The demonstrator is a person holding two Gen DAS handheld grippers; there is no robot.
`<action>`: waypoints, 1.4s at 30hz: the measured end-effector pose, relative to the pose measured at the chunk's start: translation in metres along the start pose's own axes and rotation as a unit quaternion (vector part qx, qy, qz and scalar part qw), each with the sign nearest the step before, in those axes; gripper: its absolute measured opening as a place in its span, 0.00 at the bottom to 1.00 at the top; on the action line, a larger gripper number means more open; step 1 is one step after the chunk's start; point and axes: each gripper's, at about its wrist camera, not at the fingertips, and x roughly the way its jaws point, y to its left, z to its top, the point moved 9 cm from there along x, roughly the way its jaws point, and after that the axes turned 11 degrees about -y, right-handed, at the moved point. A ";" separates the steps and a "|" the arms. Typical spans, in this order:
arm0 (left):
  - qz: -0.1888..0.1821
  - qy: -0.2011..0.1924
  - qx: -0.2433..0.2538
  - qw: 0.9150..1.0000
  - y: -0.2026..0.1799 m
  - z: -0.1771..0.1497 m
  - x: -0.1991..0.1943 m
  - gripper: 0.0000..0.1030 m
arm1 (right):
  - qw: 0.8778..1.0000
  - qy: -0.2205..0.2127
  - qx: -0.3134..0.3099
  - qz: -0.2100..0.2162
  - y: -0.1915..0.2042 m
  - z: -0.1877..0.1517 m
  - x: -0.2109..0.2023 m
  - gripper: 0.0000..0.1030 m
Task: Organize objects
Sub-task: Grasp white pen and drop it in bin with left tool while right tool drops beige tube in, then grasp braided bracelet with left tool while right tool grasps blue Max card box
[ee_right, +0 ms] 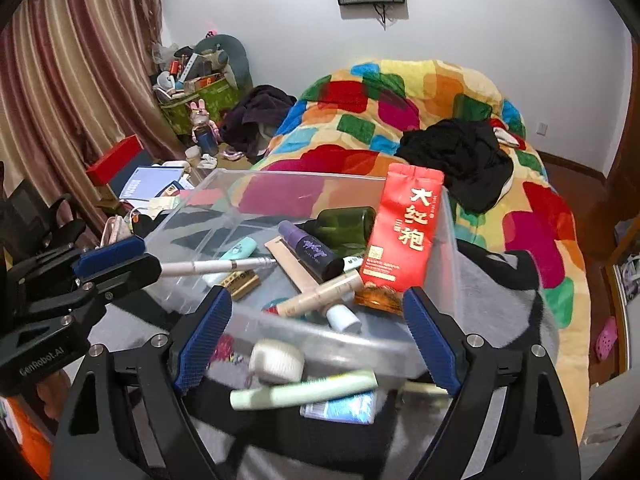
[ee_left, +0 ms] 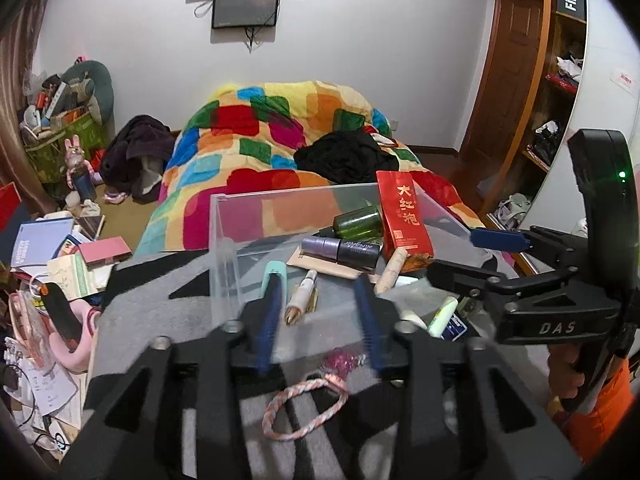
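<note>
My left jaws point(ee_left: 320, 292) stood partly open at the near wall of the clear bin point(ee_left: 224, 240), with one white pen point(ee_left: 301, 294) lying between them, not pinched as far as I could tell. I judged the sorting about midway. In the bin lay one mint clip point(ee_left: 280, 267), one purple tube point(ee_left: 340, 249), one green bottle point(ee_left: 358, 222), one beige tube point(ee_left: 390, 272) and one red tea pouch point(ee_left: 404, 216) leaning at the right wall. Outside, on the grey cloth point(ee_left: 132, 308), waited one braided bracelet point(ee_left: 304, 408), one white roll point(ee_right: 276, 360), one green tube point(ee_right: 304, 390) and one blue packet point(ee_right: 340, 408). My right jaws point(ee_right: 318, 300) gaped wide and empty above those; next they needed to drop onto the green tube and close across its width
</note>
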 end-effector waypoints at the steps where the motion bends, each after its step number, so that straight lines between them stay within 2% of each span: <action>1: 0.003 -0.004 0.001 1.000 0.000 -0.001 -0.004 0.54 | 1.000 -0.002 -0.003 -0.002 -0.001 -0.001 -0.004 0.83; 2: 0.005 -0.007 0.003 1.000 0.000 -0.003 -0.008 0.59 | 1.000 -0.005 -0.006 -0.005 -0.003 -0.004 -0.009 0.84; 7: 0.005 0.005 0.013 1.000 -0.002 -0.020 -0.018 0.64 | 1.000 -0.008 -0.010 -0.015 -0.010 -0.017 -0.024 0.88; 14: 0.011 0.056 0.028 0.998 0.001 -0.061 -0.013 0.79 | 0.998 0.034 -0.033 -0.031 -0.021 -0.060 -0.023 0.92; 19: 0.018 0.108 0.038 0.993 0.007 -0.093 -0.001 0.82 | 0.996 0.068 -0.042 -0.033 -0.022 -0.084 -0.008 0.92; 23: 0.006 0.133 0.019 0.991 0.010 -0.102 0.010 0.82 | 0.996 0.081 -0.033 -0.030 -0.022 -0.089 0.005 0.92; 25: 0.002 0.140 0.014 0.990 0.008 -0.103 0.016 0.82 | 0.995 0.091 -0.031 -0.028 -0.023 -0.091 0.010 0.91; 27: -0.005 0.146 0.011 0.989 0.003 -0.104 0.022 0.82 | 0.994 0.101 -0.030 -0.029 -0.023 -0.093 0.014 0.80; 32: -0.012 0.157 0.027 0.987 -0.012 -0.102 0.033 0.81 | 0.994 0.104 -0.034 -0.020 -0.019 -0.093 0.016 0.64; 37: -0.004 0.160 0.033 0.987 -0.015 -0.098 0.039 0.64 | 0.995 0.095 -0.038 -0.018 -0.017 -0.090 0.015 0.45; 40: 0.000 0.155 0.029 0.988 -0.015 -0.095 0.040 0.50 | 0.995 0.090 -0.041 -0.019 -0.017 -0.090 0.014 0.43; 42: 0.002 0.151 0.030 0.988 -0.014 -0.094 0.039 0.35 | 0.995 0.087 -0.044 -0.018 -0.017 -0.090 0.012 0.43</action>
